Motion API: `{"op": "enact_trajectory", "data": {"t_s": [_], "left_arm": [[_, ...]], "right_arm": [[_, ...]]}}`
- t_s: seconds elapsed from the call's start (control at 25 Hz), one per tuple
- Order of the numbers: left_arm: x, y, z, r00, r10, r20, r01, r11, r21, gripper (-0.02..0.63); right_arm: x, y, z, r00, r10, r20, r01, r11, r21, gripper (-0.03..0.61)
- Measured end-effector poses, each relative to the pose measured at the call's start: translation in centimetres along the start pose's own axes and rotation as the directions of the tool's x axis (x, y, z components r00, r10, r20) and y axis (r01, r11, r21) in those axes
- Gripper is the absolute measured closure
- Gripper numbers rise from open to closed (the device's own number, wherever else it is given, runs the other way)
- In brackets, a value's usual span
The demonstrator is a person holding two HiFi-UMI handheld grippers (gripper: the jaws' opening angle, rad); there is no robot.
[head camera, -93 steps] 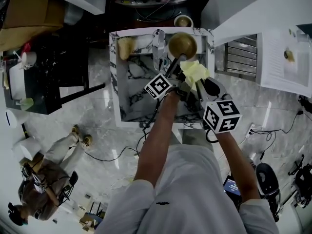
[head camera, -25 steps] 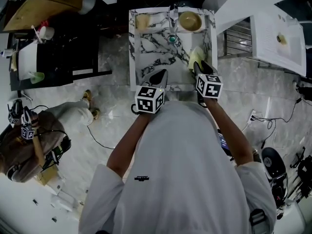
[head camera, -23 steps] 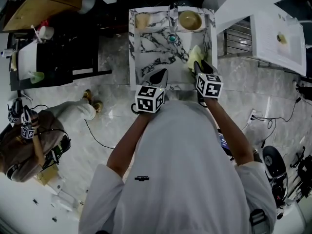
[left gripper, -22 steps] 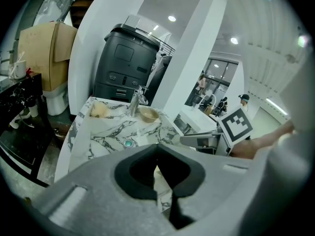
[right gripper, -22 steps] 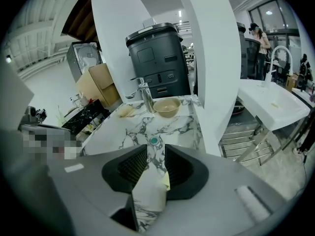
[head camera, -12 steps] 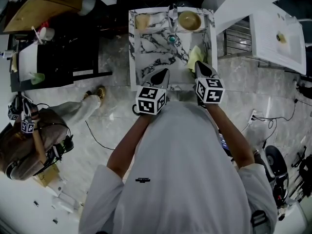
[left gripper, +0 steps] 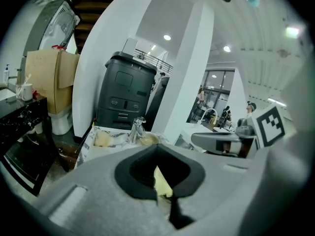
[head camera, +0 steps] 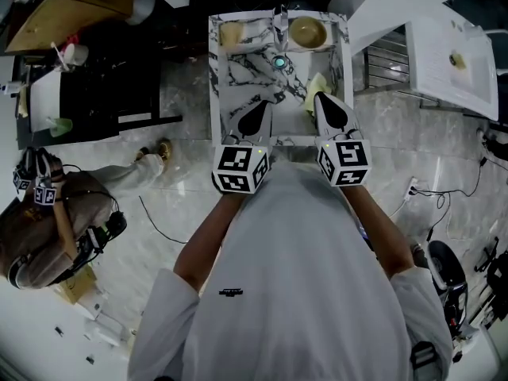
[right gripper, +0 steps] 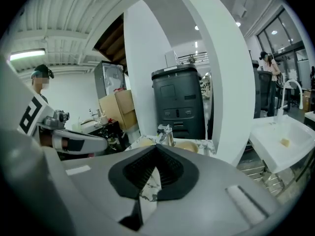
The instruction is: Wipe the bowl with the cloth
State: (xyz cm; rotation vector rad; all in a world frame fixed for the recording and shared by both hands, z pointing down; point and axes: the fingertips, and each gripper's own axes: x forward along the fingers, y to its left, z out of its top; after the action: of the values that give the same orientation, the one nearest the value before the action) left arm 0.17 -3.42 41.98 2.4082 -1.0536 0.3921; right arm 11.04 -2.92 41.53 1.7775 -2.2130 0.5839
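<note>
1. The left gripper [head camera: 255, 117] is held over the near edge of the marble sink [head camera: 238, 94]. Its jaws are pressed together, and nothing is grasped between them.
2. The right gripper [head camera: 333, 111] is held beside it, over the sink's near right part. Its jaws are likewise clenched together and empty; only marble is seen past them in the right gripper view.
3. The bowl [head camera: 308, 32] is seen upright in the far right corner of the sink, just right of the tap [head camera: 279, 18]. It is well apart from both grippers.
4. The yellow cloth [head camera: 317, 90] is left lying crumpled against the sink's right wall, between the bowl and the right gripper. In the head view it is seen just beyond that gripper's tip, and it is held by neither gripper.
5. A pale lump [head camera: 231, 34] is seen in the far left corner of the sink, left of the tap.
6. The drain [head camera: 279, 62] is seen in the sink floor, just on the near side of the tap.
7. A seated person [head camera: 48, 228] is seen on the floor side at lower left, well apart from the sink.
</note>
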Motion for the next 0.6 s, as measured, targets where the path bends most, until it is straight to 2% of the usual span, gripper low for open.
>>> {"op": "enact_trajectory", "data": {"t_s": [0.28,0.6], "left_arm": [[-0.3,-0.2,0.6,1.0,0.007,0.016,-0.007,1.0,0.013,0.611],[-0.6,-0.4,0.5,1.0,0.006,0.014,-0.007,1.0,0.022,0.612]], "right_arm": [[-0.1,1.3,0.4,0.999,0.038,0.004,-0.038,0.999,-0.013,0.574],[0.0,1.1,-0.1,0.999,0.03,-0.016,-0.03,0.999,-0.015,0.575]]}}
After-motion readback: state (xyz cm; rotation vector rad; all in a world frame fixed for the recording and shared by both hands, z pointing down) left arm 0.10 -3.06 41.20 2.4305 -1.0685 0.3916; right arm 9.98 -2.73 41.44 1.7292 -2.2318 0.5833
